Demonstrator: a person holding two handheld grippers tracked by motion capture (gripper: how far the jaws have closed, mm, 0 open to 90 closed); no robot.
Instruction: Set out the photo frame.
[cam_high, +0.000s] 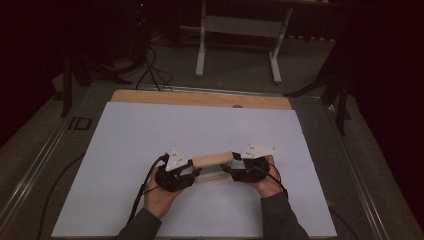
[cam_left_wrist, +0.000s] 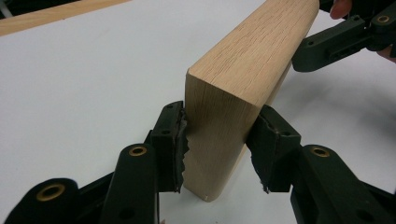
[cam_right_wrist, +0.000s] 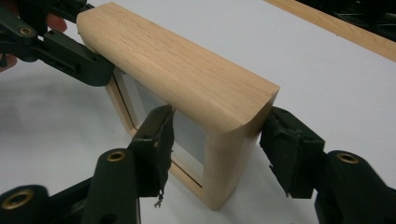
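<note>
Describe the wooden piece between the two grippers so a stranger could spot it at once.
On the white sheet covering the table, look near the person's edge, between the left gripper and the right gripper. The frame stands there on edge: a pale wooden box frame with rounded corners, the sheet's sole wooden thing.

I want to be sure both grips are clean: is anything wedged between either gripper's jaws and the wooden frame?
Nothing visible. The left gripper and right gripper each straddle one end of the wooden frame, no other object in between.
</note>
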